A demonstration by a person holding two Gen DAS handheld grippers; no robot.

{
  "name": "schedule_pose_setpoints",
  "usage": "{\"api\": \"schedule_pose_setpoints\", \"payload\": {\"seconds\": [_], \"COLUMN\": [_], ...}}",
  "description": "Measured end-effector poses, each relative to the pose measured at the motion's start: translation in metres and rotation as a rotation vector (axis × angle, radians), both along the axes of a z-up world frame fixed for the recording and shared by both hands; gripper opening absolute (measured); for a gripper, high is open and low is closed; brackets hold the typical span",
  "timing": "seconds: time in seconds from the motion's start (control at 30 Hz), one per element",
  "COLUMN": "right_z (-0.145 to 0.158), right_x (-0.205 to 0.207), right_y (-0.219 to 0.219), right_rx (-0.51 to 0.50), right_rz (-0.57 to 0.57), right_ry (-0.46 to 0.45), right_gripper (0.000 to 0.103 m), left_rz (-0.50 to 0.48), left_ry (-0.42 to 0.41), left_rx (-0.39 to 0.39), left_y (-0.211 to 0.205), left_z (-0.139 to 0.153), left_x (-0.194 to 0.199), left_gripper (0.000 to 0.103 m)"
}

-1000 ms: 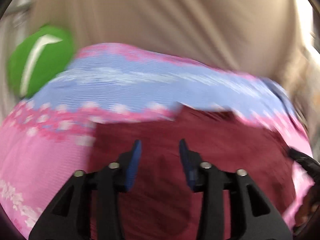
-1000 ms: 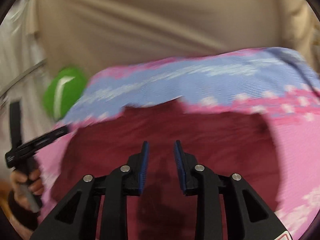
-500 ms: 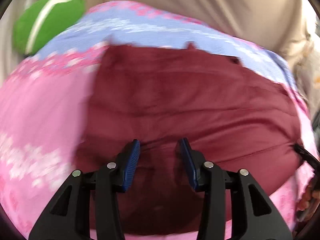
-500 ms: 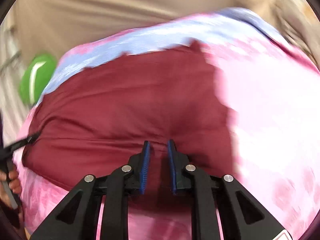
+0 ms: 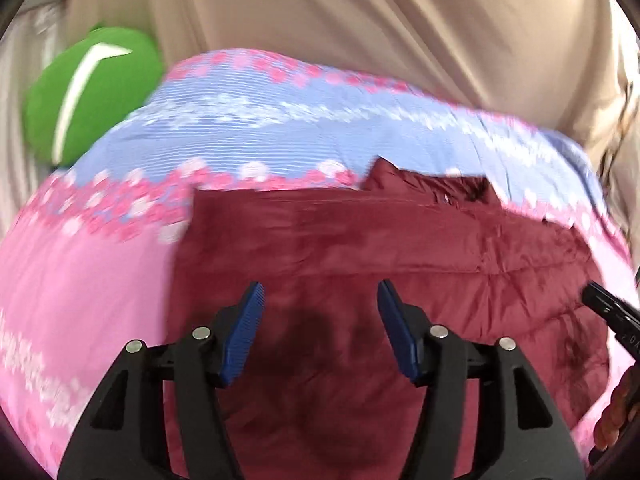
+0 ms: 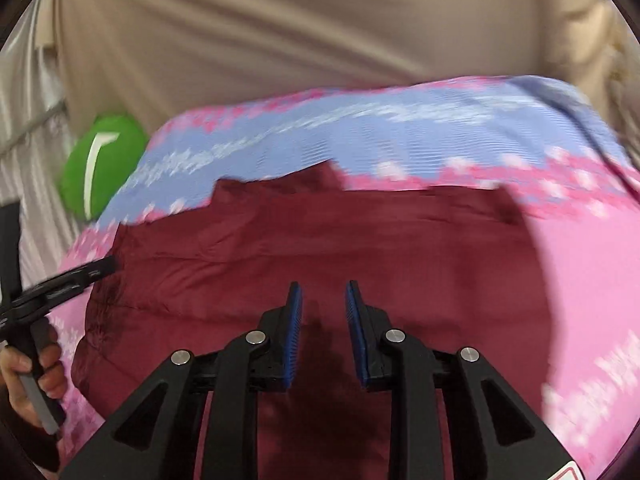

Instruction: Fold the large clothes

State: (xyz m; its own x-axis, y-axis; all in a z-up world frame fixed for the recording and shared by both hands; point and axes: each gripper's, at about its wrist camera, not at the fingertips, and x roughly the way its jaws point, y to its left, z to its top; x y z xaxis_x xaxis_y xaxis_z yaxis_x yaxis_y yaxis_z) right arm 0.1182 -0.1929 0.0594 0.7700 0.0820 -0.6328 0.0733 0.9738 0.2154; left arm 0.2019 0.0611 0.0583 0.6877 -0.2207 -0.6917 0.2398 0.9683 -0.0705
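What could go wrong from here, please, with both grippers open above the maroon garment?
The maroon garment lies on a loose pink and blue sheet, so a low pinch might catch the sheet too. The left gripper and right gripper hold nothing; uneven grasps could skew the fold. Its puffy fabric may slip from the fingers.

maroon garment [image 5: 400,248] matt soft cloth; pink-blue bedsheet [image 5: 80,280] woven cloth; gripper pads [image 6: 294,336] ribbed.

One maroon garment [image 5: 400,264] lies on one pink-and-blue bedspread [image 5: 80,280]; one green cushion [image 5: 88,92] sits past the bed's far-left corner; two claws, left claw [image 5: 320,328] and right claw [image 6: 323,332].
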Motion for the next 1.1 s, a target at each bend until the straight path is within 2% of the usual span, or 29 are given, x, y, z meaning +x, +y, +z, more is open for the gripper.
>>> {"api": "schedule_pose_setpoints", "payload": {"seconds": [0.1, 0.13, 0.2, 0.3, 0.33, 0.43, 0.5, 0.57, 0.63, 0.7, 0.8, 0.83, 0.9, 1.0, 1.1], "right_z": [-0.019, -0.023, -0.03, -0.036, -0.04, -0.049, -0.042, -0.03, -0.017, -0.013, -0.031, -0.039, -0.049, -0.045, -0.034], "right_x": [0.024, 0.028, 0.026, 0.018, 0.014, 0.011, 0.01, 0.013, 0.02, 0.032, 0.05, 0.055, 0.056, 0.051, 0.043], "right_y": [0.009, 0.004, -0.026, -0.074, -0.093, -0.119, -0.113, -0.1, -0.091, -0.095, -0.119, -0.126, -0.139, -0.142, -0.136], "right_rx": [-0.058, -0.07, -0.042, 0.03, 0.081, 0.197, 0.163, 0.103, 0.043, 0.007, 0.008, 0.022, 0.108, 0.119, 0.087], "right_rz": [0.005, -0.012, -0.073, -0.203, -0.236, -0.261, -0.281, -0.28, -0.269, -0.281, -0.341, -0.357, -0.356, -0.372, -0.375], "right_ry": [0.045, 0.046, 0.047, 0.057, 0.064, 0.078, 0.084, 0.063, 0.03, 0.028, 0.098, 0.118, 0.118, 0.114, 0.08], "right_gripper": [0.023, 0.022, 0.019, 0.014, 0.002, 0.0, 0.0, 0.017, 0.028, 0.029, 0.027, 0.022, 0.02, 0.02, 0.026], "left_rz": [0.019, 0.029, 0.043, 0.045, 0.044, 0.047, 0.048, 0.049, 0.049, 0.051, 0.054, 0.054, 0.055, 0.062, 0.068], "left_ry": [0.031, 0.037, 0.038, 0.044, 0.043, 0.026, 0.015, 0.013, 0.015, 0.013, 0.013, 0.014, 0.019, 0.023, 0.02], "left_rx": [0.075, 0.073, 0.054, 0.03, 0.028, 0.053, 0.072, 0.076, 0.076, 0.078, 0.077, 0.071, 0.059, 0.054, 0.054], "left_y": [-0.02, -0.019, -0.012, -0.003, -0.003, -0.008, -0.011, -0.011, -0.01, -0.01, -0.009, -0.008, -0.006, -0.005, -0.004], "left_z": [-0.025, -0.031, -0.035, -0.04, -0.042, -0.044, -0.046, -0.047, -0.048, -0.049, -0.05, -0.05, -0.051, -0.053, -0.053], "left_x": [0.023, 0.029, 0.032, 0.037, 0.038, 0.035, 0.035, 0.034, 0.036, 0.035, 0.036, 0.036, 0.038, 0.039, 0.039], "left_gripper": [0.059, 0.066, 0.074, 0.075, 0.076, 0.077, 0.076, 0.077, 0.077, 0.078, 0.079, 0.08, 0.082, 0.085, 0.086]}}
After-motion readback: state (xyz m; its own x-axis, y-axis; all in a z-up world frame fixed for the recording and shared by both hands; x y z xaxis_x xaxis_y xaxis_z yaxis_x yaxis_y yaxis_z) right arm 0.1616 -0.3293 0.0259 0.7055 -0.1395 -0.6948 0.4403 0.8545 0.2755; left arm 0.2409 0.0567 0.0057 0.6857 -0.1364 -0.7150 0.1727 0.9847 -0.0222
